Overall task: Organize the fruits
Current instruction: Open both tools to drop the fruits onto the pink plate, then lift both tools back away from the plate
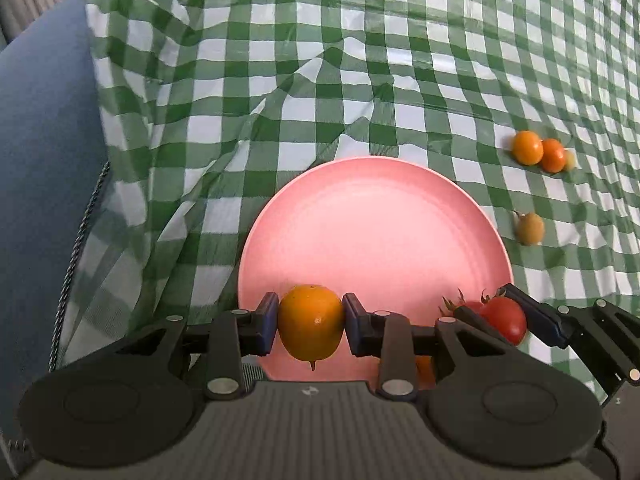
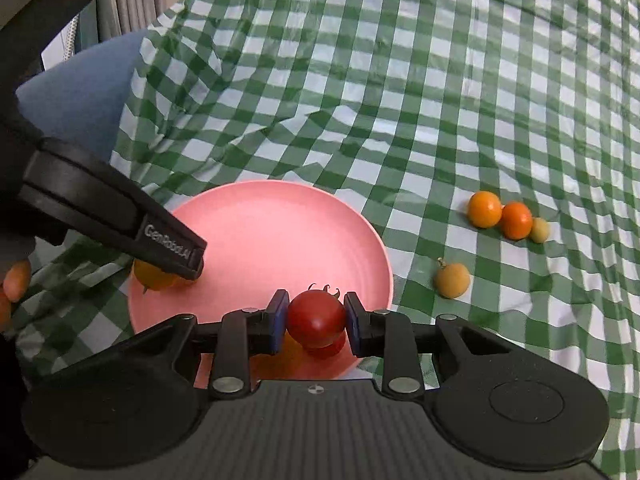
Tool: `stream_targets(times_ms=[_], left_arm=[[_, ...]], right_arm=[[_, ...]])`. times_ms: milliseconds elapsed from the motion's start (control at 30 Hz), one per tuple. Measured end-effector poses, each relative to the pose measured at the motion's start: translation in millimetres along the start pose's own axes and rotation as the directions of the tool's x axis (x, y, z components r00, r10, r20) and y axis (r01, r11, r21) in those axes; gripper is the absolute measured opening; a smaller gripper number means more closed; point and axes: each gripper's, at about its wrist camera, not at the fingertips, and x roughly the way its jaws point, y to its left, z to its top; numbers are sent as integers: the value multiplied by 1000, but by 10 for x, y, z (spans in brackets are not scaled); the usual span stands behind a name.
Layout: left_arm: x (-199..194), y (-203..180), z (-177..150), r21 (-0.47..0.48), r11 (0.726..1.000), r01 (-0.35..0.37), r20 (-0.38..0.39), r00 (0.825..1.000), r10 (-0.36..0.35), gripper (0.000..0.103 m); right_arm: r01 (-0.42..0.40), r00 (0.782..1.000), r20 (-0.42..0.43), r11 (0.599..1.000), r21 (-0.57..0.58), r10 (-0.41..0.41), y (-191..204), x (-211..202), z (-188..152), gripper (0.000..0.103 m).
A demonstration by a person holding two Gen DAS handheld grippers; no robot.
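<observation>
Clamped in my left gripper (image 1: 311,322), an orange tomato (image 1: 311,322) hangs over the near edge of the pink plate (image 1: 376,216), which lies on the checked cloth (image 1: 280,80). My right gripper (image 2: 316,322) pinches a red tomato (image 2: 316,318) over the plate's near rim. I'd lower both close before parting the fingers, so neither rolls off. Four small fruits (image 2: 502,216) wait beyond.

Right gripper (image 2: 316,322) fingers (image 2: 279,320) clamp red tomato (image 2: 316,318) over pink plate (image 2: 280,232).
</observation>
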Motion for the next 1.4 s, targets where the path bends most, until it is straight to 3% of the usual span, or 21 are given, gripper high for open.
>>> stream_targets(times_ms=[67,133,167,200,267,400,667,867,967,1167,1400], left_arm=[[36,-11,47,16,1000,15,17,1000,-15,42],[12,-25,99,33,999,34,44,998,-35,74],[-32,-28,120,37,999,31,72,997,-33,100],[-105,-31,131,37,999,21,112,993,-25,103],[-234,-33,138,55,998,17,163,986,-26,103],[-502,19,31,48,999,1,167,986,-9,103],[-1280,262,-773,-61,996,-59,180,981,69,103],[-1610,294,-1332,-92,989,-114,167,978,128,103],[-1707,283,-1430,-94,990,-109,163,979,124,103],[-2004,215,-1580,-94,989,-113,245,960,133,103],[-2183,134,-1698,-73,991,-114,280,951,130,103]], right_arm=[[-15,1000,-4,1000,-7,15,2,80,26,31],[-38,999,-5,999,-15,38,2,133,75,36],[-39,999,1,999,-22,39,1,136,110,53],[-38,999,12,999,-31,39,3,122,134,69],[-29,999,43,998,-57,32,18,43,182,81],[-22,997,75,998,-59,26,15,-287,170,87],[42,996,78,999,10,-43,67,-1203,-234,91],[16,994,103,998,65,-22,131,-1687,-448,94],[16,989,144,998,58,-24,178,-1888,-485,94],[15,979,204,998,53,-26,209,-2195,-556,95],[15,971,238,998,55,-28,226,-2385,-601,95]])
